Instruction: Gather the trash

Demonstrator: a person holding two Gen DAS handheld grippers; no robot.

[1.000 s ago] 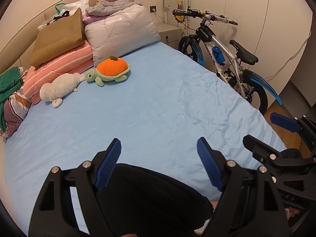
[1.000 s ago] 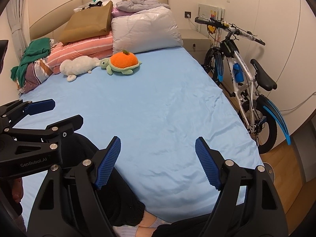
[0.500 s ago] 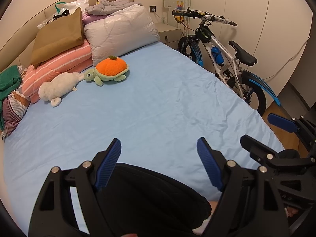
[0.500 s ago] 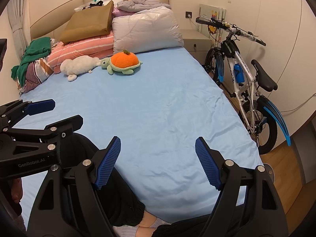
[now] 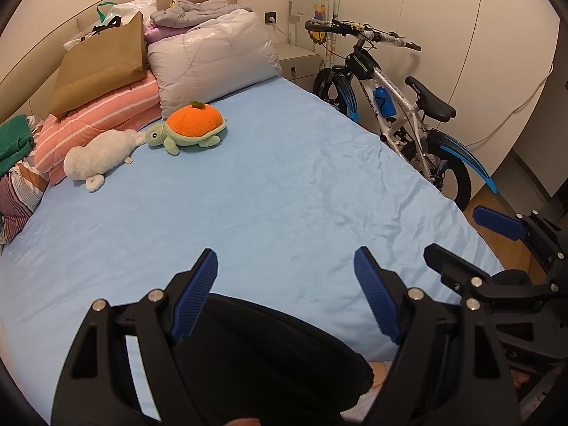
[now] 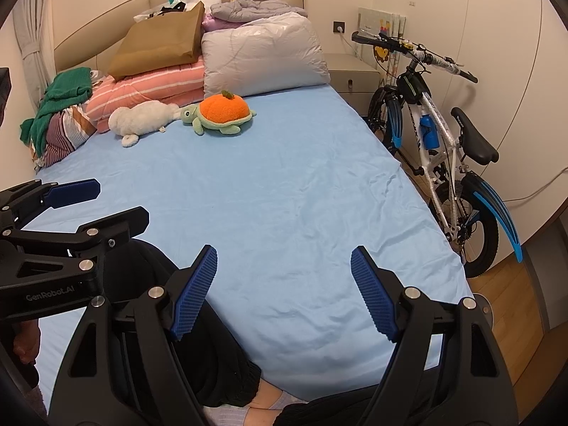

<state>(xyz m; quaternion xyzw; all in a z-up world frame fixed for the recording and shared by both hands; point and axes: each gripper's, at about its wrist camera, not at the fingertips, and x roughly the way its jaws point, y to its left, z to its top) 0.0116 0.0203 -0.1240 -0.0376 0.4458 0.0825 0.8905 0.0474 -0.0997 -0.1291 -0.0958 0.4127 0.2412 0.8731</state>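
Observation:
My left gripper (image 5: 285, 293) is open and empty, held over the near end of a bed with a light blue sheet (image 5: 269, 191). My right gripper (image 6: 284, 291) is open and empty too, beside it on the right. Each shows in the other's view: the right gripper (image 5: 497, 241) and the left gripper (image 6: 81, 209). A brown paper bag (image 5: 101, 67) (image 6: 159, 44) with a white plastic bag (image 5: 131, 5) behind it leans on the pillows at the headboard. No loose trash shows on the sheet.
An orange turtle plush (image 5: 191, 126) and a white plush (image 5: 99, 154) lie near striped and grey pillows (image 5: 213, 60). Green clothes (image 6: 64, 96) are piled at the left. A bicycle (image 5: 401, 106) stands along the bed's right side by a nightstand (image 5: 298, 62). The person's black-clad legs (image 5: 262, 358) are below.
Both grippers have drifted only slightly; the view has shifted a little. Both stay open and empty.

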